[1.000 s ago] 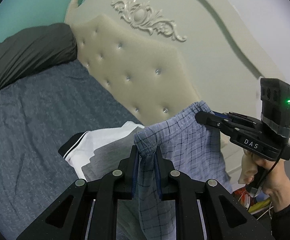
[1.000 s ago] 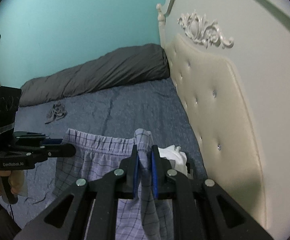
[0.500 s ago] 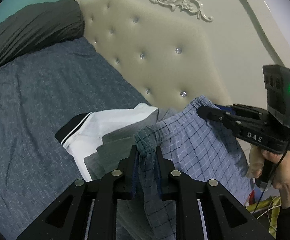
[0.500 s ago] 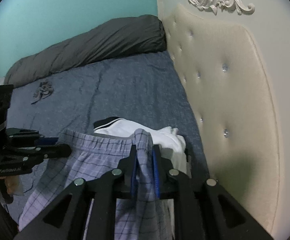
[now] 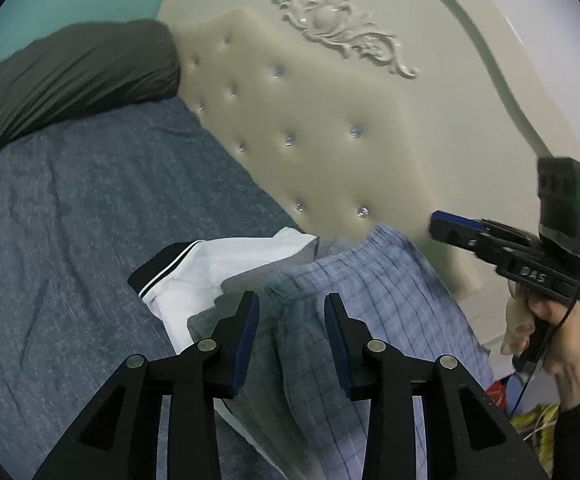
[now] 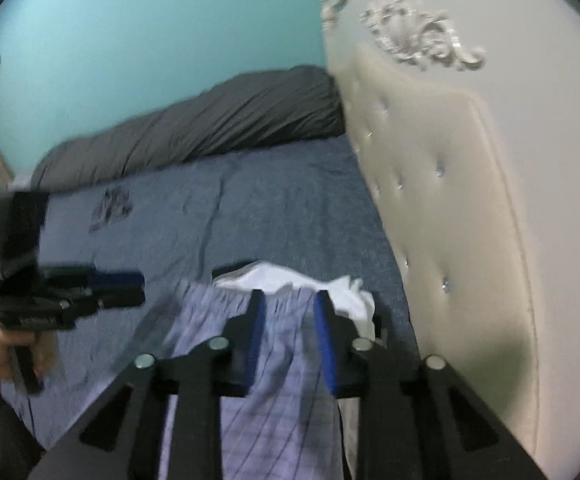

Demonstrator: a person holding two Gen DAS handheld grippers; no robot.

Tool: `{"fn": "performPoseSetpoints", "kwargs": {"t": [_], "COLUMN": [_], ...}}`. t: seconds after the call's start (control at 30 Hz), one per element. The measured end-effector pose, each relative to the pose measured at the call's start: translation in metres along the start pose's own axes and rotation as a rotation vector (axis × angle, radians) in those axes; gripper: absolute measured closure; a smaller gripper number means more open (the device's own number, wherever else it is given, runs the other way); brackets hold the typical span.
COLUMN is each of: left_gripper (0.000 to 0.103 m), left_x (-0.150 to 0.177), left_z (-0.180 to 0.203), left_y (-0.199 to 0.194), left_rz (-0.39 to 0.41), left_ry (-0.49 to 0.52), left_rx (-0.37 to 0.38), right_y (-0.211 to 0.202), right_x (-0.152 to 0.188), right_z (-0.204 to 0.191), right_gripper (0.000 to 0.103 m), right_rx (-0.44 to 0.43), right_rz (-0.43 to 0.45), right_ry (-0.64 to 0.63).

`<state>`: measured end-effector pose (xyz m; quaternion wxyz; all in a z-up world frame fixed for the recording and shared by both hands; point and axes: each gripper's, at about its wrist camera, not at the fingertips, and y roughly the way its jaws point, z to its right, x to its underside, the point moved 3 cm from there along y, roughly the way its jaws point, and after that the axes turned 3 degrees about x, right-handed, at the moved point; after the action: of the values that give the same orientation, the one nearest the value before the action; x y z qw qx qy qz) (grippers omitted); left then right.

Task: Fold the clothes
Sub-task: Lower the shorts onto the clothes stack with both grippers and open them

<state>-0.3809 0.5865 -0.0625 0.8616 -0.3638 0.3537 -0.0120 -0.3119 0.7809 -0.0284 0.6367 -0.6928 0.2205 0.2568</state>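
Left gripper [image 5: 291,306] jaws apart, right gripper [image 6: 289,303] seemingly too (blurred)

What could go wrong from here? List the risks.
1. Both grippers, left and right, are open, so the plaid shorts are unheld; they may land bunched rather than flat.
2. The shorts overlap the white garment, so the next grasp might catch both.
3. The pile sits near the headboard, leaving little room to spread it.

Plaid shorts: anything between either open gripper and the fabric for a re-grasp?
Nothing visible. The plaid shorts lie right below the open left gripper and the right gripper, draped partly over the white shirt on the bed.
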Motion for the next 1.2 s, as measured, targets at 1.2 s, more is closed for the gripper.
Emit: {"fn": "performPoseSetpoints", "kwargs": {"t": [1.2], "left_gripper": [0.067], "left_x": [0.035], "left_z": [0.013], "left_y": [0.014], "left_rz": [-0.102], "left_ry": [0.074], "left_rx": [-0.087], "right_y": [-0.023], "right_x": [0.057], "right_z": [0.035], "right_gripper": [0.085], "right_rx": [0.023], "right_rz": [-0.005], "right_ry": [0.112]}}
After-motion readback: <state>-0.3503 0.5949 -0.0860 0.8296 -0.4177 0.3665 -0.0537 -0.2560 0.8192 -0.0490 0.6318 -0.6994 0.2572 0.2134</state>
